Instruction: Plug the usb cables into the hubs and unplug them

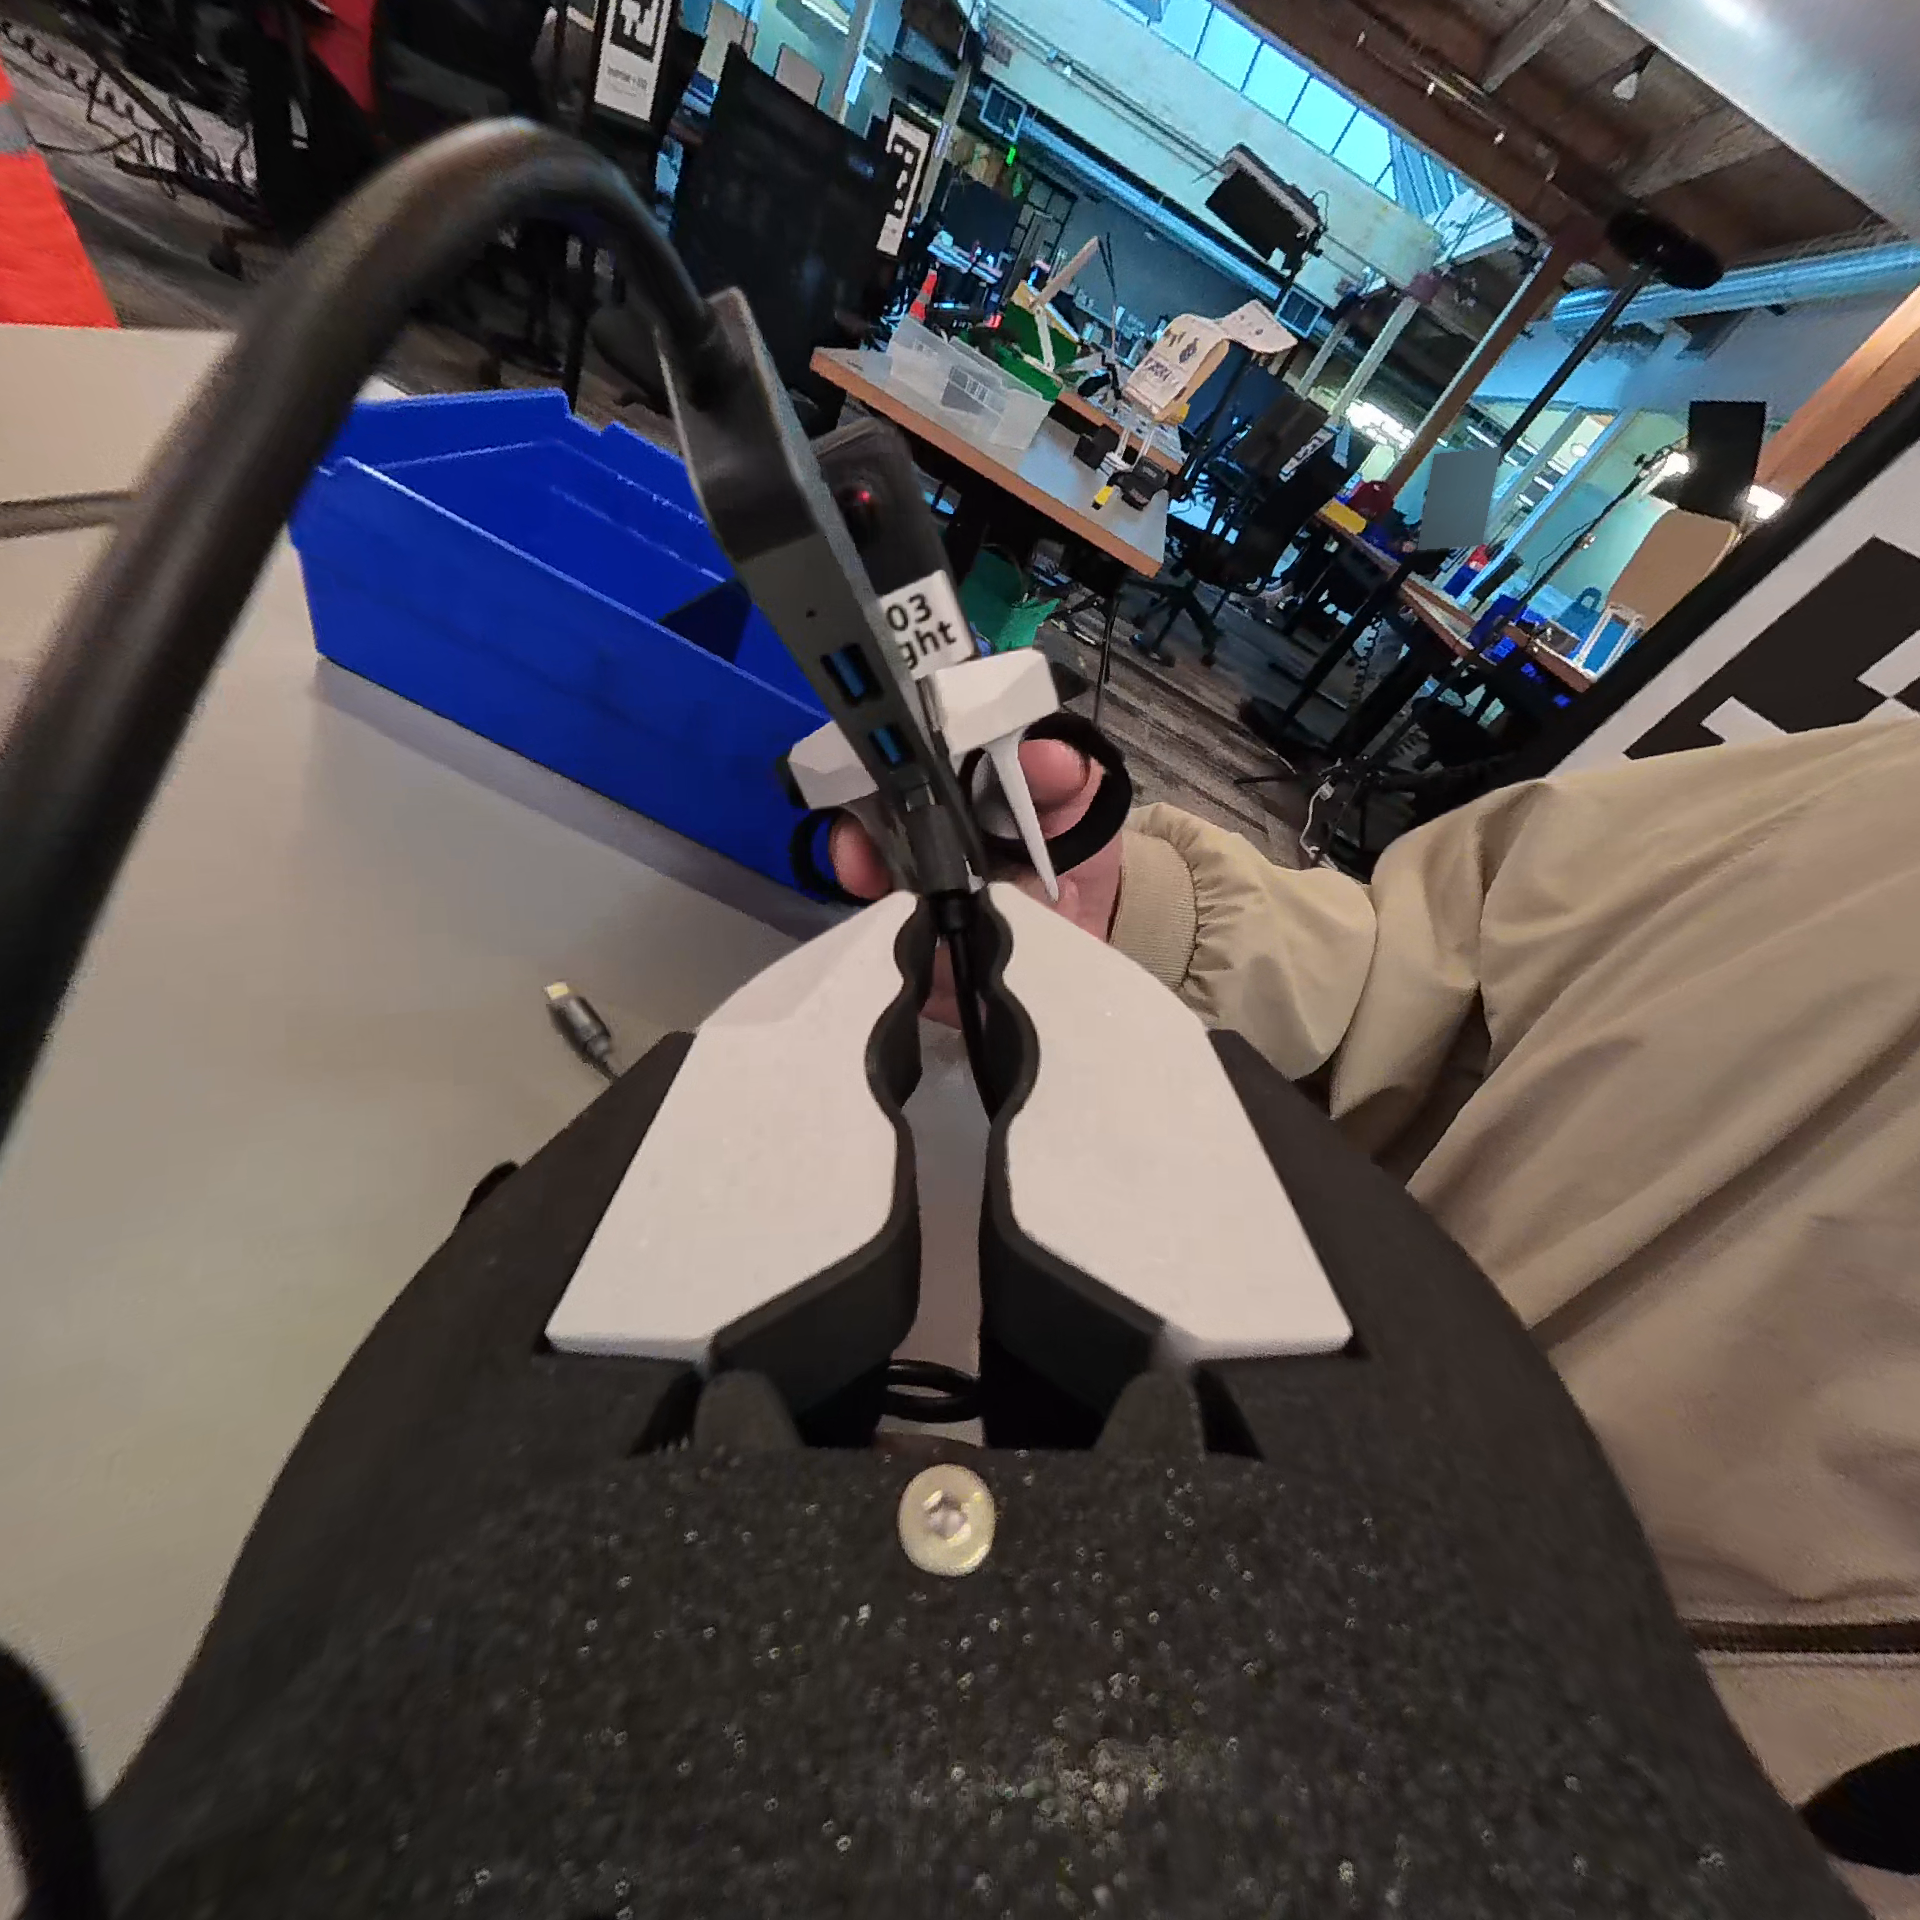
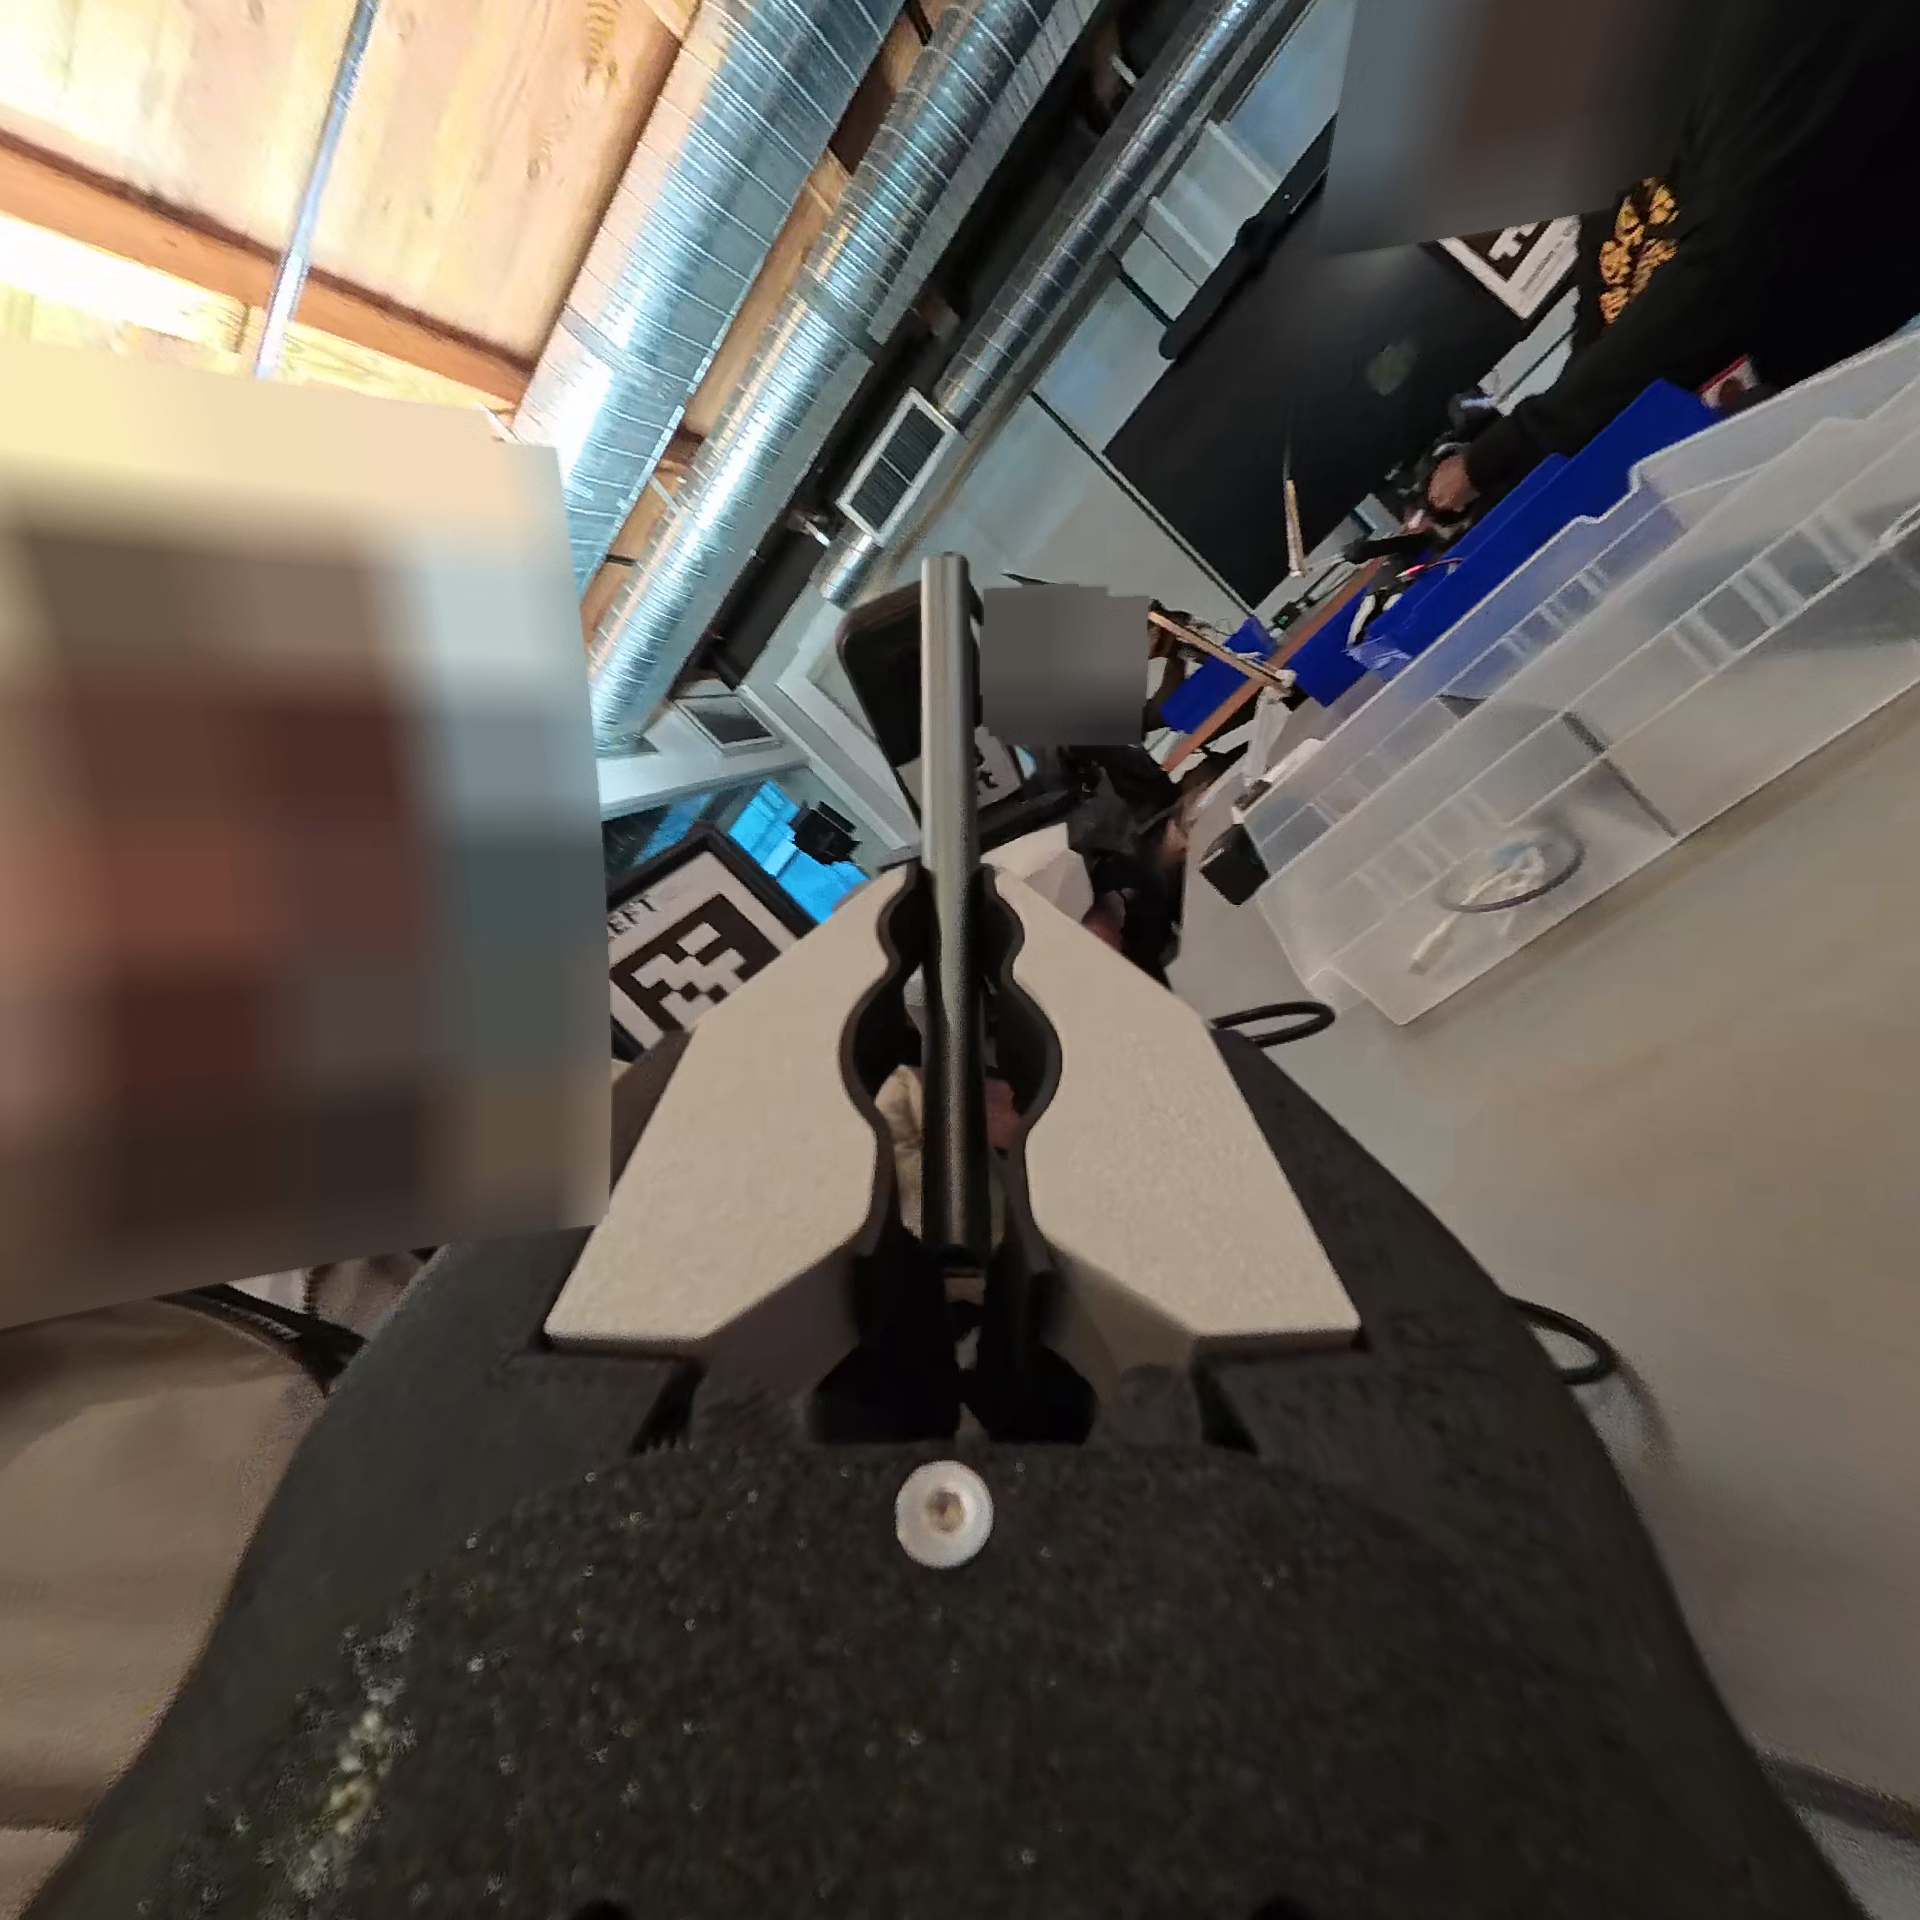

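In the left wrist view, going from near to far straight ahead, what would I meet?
Left gripper, pinching the thin black cable → its plug → the grey USB hub → the thick black cable arching away.

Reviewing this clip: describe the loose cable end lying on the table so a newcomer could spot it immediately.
In the left wrist view, start at the blue bin on the pale table. Nearer the camera, beside the left gripper, lies a loose connector: short, grey-metal, unplugged, unlike the cable pinched in the gripper.

close wrist views, both sharing hub (image 1: 800, 540)
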Available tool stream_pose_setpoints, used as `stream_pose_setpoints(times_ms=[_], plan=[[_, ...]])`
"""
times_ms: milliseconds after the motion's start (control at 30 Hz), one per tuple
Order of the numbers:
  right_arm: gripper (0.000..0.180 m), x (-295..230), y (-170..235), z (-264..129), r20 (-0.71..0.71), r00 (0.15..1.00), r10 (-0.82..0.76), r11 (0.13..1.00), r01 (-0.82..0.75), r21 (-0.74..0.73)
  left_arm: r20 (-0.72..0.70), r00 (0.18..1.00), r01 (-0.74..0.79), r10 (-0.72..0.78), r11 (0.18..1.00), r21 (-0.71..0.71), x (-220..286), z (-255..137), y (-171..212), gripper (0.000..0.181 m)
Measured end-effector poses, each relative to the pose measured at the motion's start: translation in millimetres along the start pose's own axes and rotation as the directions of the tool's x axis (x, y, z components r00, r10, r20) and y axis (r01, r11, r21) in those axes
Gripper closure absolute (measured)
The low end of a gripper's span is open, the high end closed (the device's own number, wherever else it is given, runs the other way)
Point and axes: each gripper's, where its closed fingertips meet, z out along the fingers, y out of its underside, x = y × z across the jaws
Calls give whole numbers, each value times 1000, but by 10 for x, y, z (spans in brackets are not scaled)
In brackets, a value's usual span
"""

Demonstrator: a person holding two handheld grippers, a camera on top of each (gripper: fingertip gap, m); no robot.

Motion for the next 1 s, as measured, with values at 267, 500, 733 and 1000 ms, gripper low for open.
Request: stream_pose_setpoints(times_ms=[267, 500, 733, 1000], plan=[[170, 133, -4, -23, -169, 968, -185, 983, 179, -51, 20, 992, 126, -127, 992, 27, -148, 24, 42, 175], [170, 166, -62, 4, -233, 944, -233, 971, 237, -9, 7, 987, 158, -159, 984, 77, -194, 11, 5, 174], [171, 17, -273, -19, -272, 911, -308, 951, 300, -72, 112, 993, 9, -20, 995, 96, -285, -125, -44, 160], [171, -926, -1718, -295, -390, 618, -683, 720, 658, -219, 244, 968, -103, 66, 985, 141, -360, -510, 220, 152]])
